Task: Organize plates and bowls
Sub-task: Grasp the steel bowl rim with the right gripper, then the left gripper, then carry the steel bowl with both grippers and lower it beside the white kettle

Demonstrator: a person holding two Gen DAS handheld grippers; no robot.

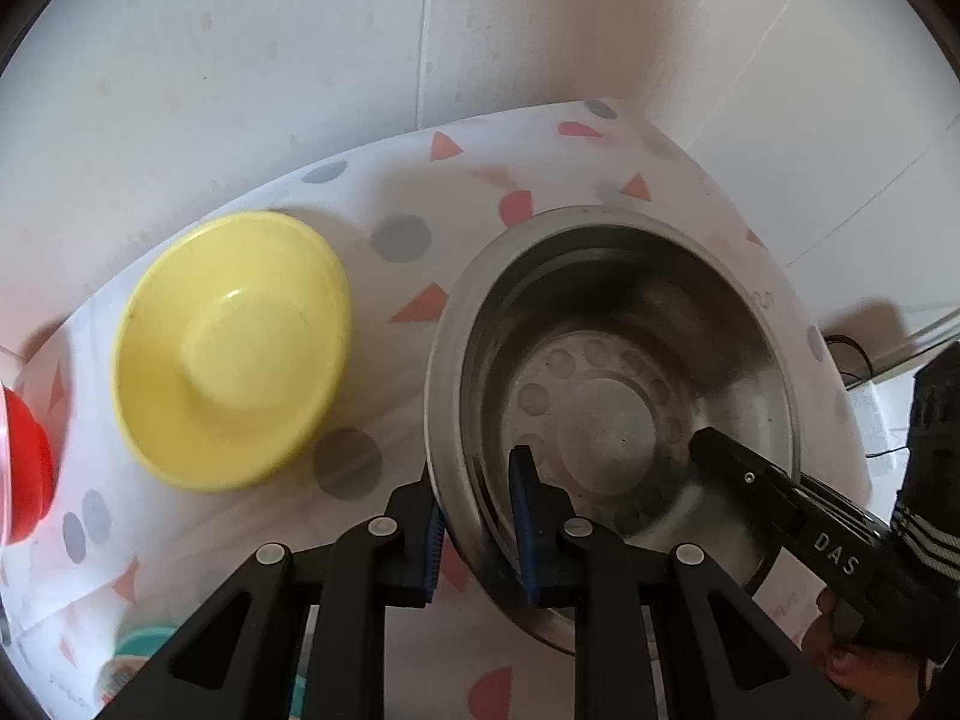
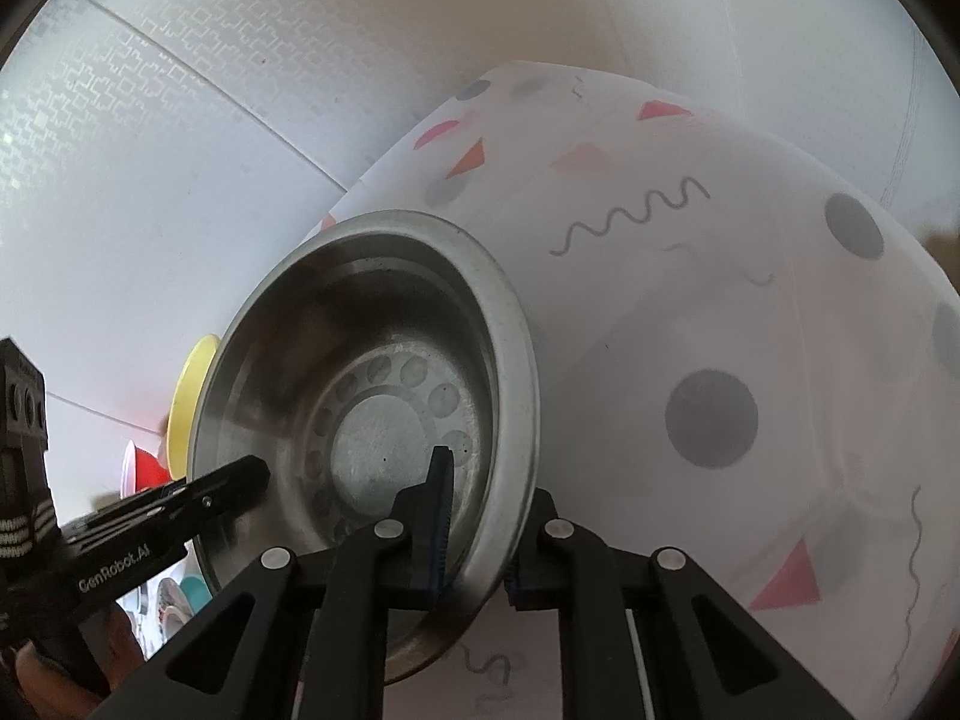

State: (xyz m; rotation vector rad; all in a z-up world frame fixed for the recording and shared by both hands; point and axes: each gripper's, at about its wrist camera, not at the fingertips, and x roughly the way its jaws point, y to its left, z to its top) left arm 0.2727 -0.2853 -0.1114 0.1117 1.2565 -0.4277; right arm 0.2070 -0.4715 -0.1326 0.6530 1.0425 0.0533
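Steel bowl (image 1: 612,396): sits on the right part of the desk (image 1: 390,300), whose cloth carries red triangles and grey dots.
Left hand-held gripper (image 1: 480,516): clamped on the bowl's near-left rim, one pad inside, one outside.
Right hand-held gripper (image 2: 480,540): clamped on the opposite rim, one finger inside the bowl.
Yellow bowl (image 1: 231,348): upside down, left of the steel bowl, just apart from it.
Red bowl (image 1: 24,474): far left edge, partly cut off.
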